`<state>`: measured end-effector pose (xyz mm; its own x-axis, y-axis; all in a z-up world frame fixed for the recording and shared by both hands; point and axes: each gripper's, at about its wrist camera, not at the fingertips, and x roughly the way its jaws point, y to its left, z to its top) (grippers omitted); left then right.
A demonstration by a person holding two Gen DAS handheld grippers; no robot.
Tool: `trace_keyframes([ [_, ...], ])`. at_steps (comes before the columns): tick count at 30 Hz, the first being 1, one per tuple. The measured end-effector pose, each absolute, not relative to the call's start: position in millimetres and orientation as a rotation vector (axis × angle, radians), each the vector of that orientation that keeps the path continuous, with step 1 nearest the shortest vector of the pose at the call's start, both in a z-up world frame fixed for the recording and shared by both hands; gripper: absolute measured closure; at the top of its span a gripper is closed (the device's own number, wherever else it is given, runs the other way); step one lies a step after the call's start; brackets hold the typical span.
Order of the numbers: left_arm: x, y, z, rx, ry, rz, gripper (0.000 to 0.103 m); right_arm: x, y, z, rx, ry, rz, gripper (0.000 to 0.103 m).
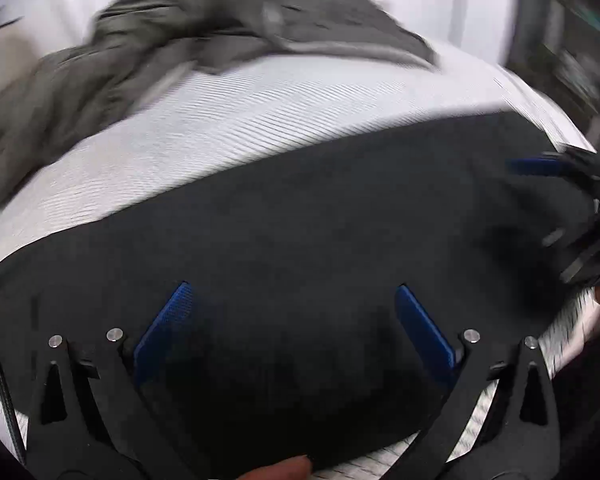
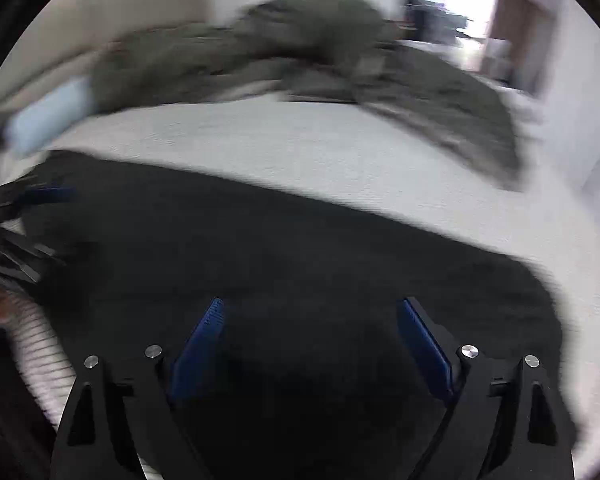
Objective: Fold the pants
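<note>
two garments on white bedding (image 1: 260,120) — black pants (image 1: 300,240), olive heap (image 1: 140,40).

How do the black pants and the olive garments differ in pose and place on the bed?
The black pants lie spread flat along the near edge, under both open grippers; the olive garments sit bunched and rumpled at the far side. The pants are near black, the garments grey-green. Both rest on the white bed.
</note>
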<state>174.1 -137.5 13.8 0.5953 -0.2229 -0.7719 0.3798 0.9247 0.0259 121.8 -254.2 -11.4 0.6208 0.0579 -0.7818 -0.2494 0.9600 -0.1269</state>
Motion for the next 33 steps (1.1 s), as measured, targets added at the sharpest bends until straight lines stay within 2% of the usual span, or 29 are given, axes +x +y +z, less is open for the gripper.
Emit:
trace_keyframes([
  [3,159.8,-134.5,-10.1,0.297,0.936,-0.312,0.003,129.0,-237.9,-56.2,-0.392,0.988,0.176,0.014],
  [8,137.3,-33.4,-10.8,0.129,0.938,-0.122,0.002,120.5,-289.7,-44.4,-0.343,0.984,0.08,0.013],
  [10,133.4,12.6,-11.2,0.019,0.952,0.026,0.002,118.5,-317.9,-45.9,-0.377,0.982,-0.073,0.008],
  [12,128.7,35.5,-8.9,0.029,0.946,0.177,0.002,116.0,-351.8,-43.1,-0.292,0.997,-0.14,0.006],
  [14,125.3,42.7,-5.1,0.007,0.931,0.225,0.007,110.4,-371.8,-38.0,-0.198,0.997,-0.164,0.006],
  [16,118.9,35.1,2.9,-0.015,0.908,0.19,0.01,108.3,-367.8,-31.7,-0.196,0.97,-0.188,0.006],
  [20,113.2,-5.1,22.8,-0.027,0.808,-0.038,0.01,99.5,-326.5,-11.0,-0.193,0.869,-0.069,0.006],
  [23,126.9,-48.2,21.7,-0.023,0.837,-0.196,0.012,100.2,-275.4,-5.9,-0.172,0.833,0.074,0.006],
  [29,136.6,-154.7,-11.6,0.213,0.938,-0.305,0.012,137.2,-192.8,-38.0,-0.273,0.946,0.216,0.006],
  [31,131.0,-161.7,-13.6,0.237,0.939,-0.321,0.012,149.0,-184.4,-56.7,-0.406,0.979,0.169,0.007],
  [33,131.4,-144.0,-11.1,0.217,0.948,-0.29,0.012,163.4,-205.9,-62.4,-0.404,0.987,0.119,0.007],
])
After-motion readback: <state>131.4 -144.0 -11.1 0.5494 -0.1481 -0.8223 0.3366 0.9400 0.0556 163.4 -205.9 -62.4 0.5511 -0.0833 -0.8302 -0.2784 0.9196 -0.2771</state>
